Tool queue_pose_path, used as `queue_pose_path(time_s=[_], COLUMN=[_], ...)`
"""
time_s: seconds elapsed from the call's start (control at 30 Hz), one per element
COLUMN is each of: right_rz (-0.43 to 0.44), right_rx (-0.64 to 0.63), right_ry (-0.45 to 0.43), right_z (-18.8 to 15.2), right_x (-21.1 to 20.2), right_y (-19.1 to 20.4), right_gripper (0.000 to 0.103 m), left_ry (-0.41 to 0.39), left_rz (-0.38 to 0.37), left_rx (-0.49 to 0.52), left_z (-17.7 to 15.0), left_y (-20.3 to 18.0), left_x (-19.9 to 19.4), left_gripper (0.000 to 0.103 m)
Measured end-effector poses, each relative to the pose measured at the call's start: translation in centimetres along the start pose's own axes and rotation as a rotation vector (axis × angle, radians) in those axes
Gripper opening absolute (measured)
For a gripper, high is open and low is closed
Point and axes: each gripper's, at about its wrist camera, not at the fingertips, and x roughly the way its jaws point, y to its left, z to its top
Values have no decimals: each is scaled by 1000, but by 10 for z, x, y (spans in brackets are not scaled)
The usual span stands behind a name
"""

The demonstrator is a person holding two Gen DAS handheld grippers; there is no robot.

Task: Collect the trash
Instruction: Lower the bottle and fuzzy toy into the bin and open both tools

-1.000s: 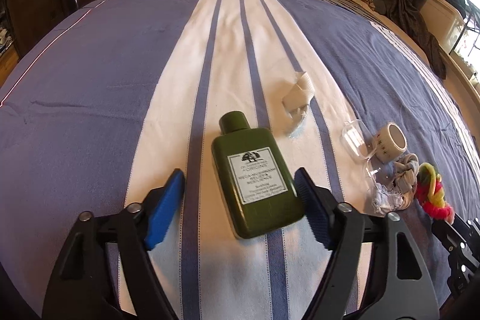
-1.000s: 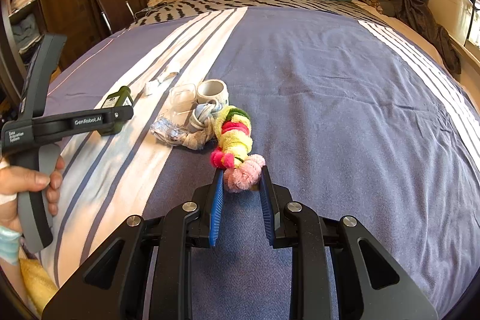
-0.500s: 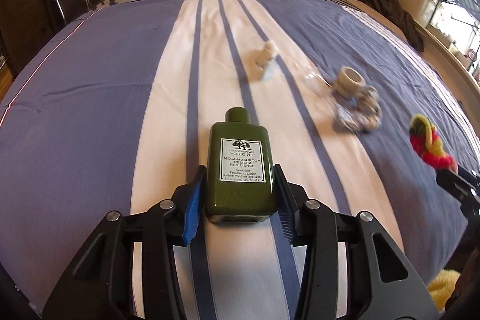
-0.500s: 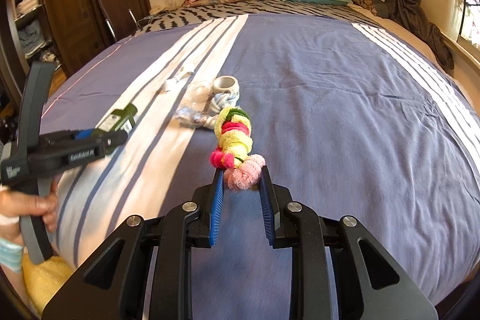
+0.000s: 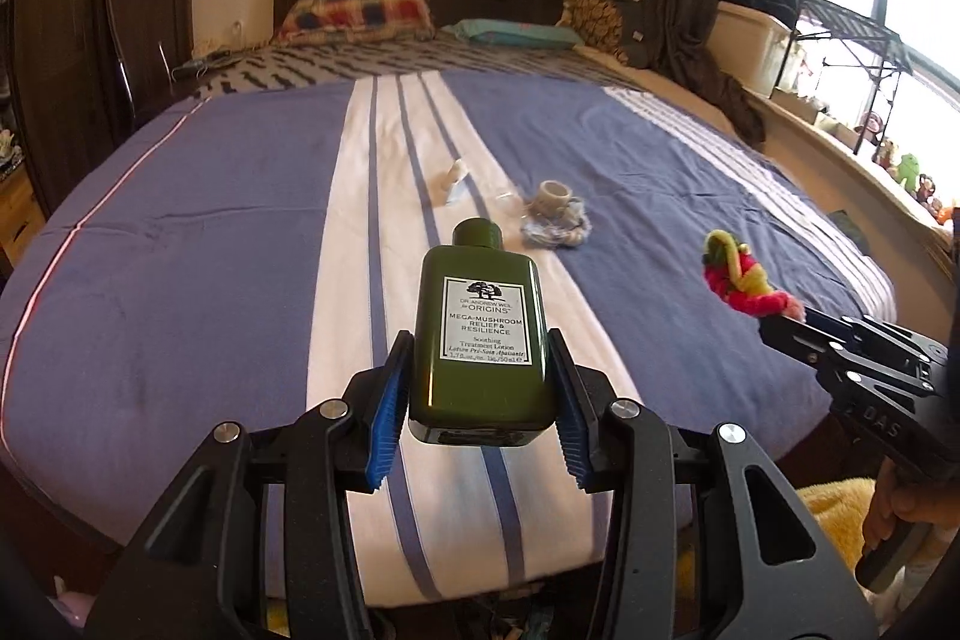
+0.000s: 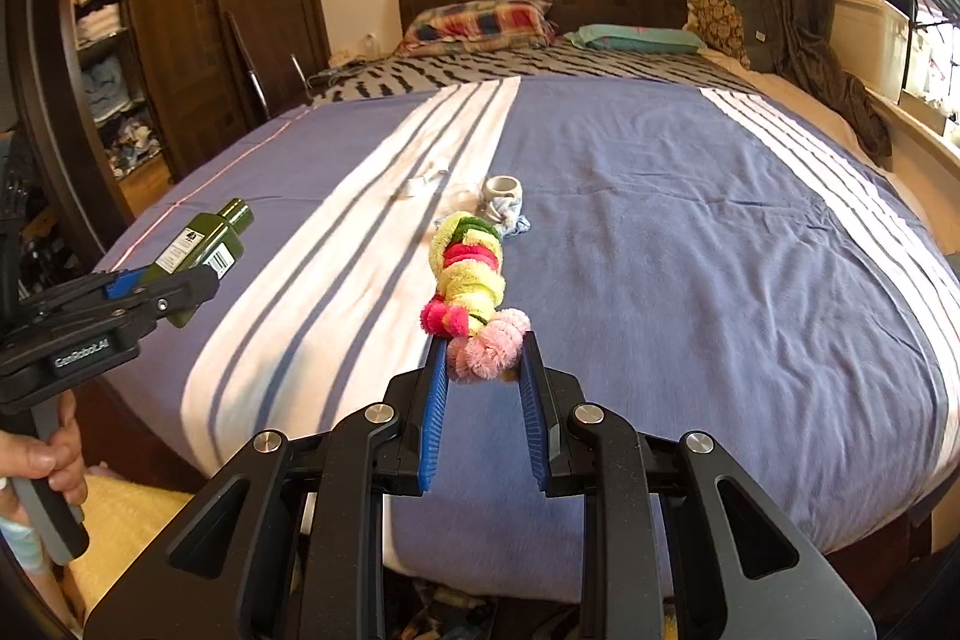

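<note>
Your left gripper (image 5: pixel 480 400) has its jaws clamped on the lower sides of the green lotion bottle (image 5: pixel 480 334), held up off the bed (image 5: pixel 210 280) above its near edge. Your right gripper (image 6: pixel 485 376) pinches the pink end of the fuzzy colourful toy (image 6: pixel 471 280), also raised. A small cup (image 5: pixel 553 194) and crumpled wrappers (image 5: pixel 555 232) lie mid-bed on the white stripe.
</note>
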Motion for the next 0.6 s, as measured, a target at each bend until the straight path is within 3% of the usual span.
queue_pose_path(time_s=[0.33,0.6], right_rz=[25,27], right_rx=[28,30], right_ry=[-33,49], right_z=[-38,-83], right_x=[-44,-44], right_y=[16,20], right_gripper=[24,24], left_ry=[-61,15], left_rz=[-8,-16], left_rx=[12,0], left_z=[-43,-96], left_y=[-19,-22], left_x=[-61,-62], left_gripper=[41,41])
